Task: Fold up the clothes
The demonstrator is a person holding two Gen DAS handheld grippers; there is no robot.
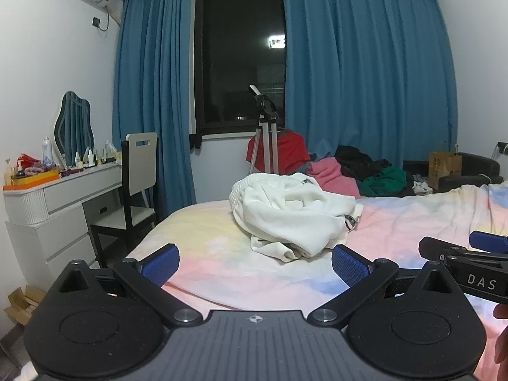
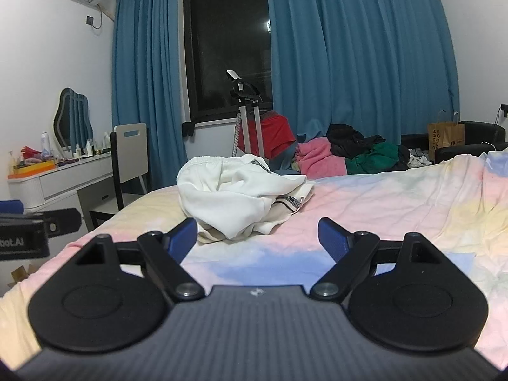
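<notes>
Left wrist view | risk: crumpled white fabric garment is bunched in layers, so a pinch may catch several at once, or snag the pastel tie-dye bedsheet | left gripper jaws wide apart, empty; right gripper likewise | garment on bed, ahead of both, untouched.

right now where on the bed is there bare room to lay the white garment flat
Bare sheet lies right of the crumpled white garment and in front of it, toward both open hand-held grippers. Crowded: the clothes pile behind the bed.
</notes>
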